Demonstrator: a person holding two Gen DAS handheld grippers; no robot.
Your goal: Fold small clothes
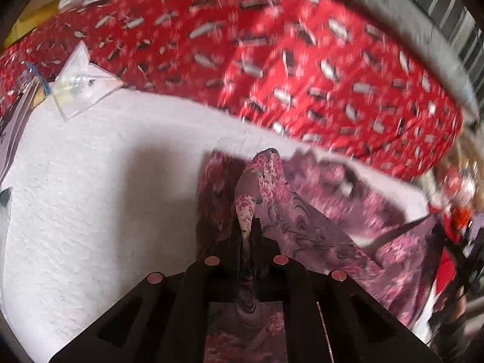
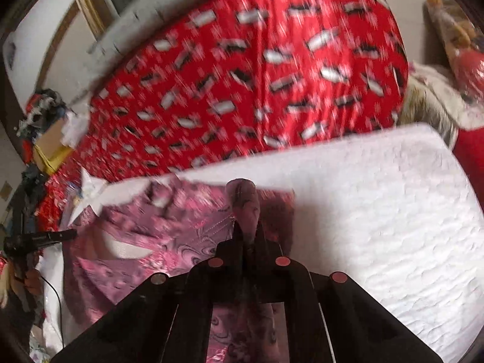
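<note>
Left gripper (image 1: 249, 230) clamped tight on a raised fold of the pink patterned garment (image 1: 326, 227), pinched cloth standing up between the black fingers. Right gripper (image 2: 246, 236) likewise closed on another bunched edge of the same garment (image 2: 145, 242), rest of the cloth spread loose between both. Underneath, white textured pad (image 2: 378, 211); behind, red patterned bedcover (image 2: 257, 75); near its far left corner, clear plastic packet (image 1: 81, 84).
</note>
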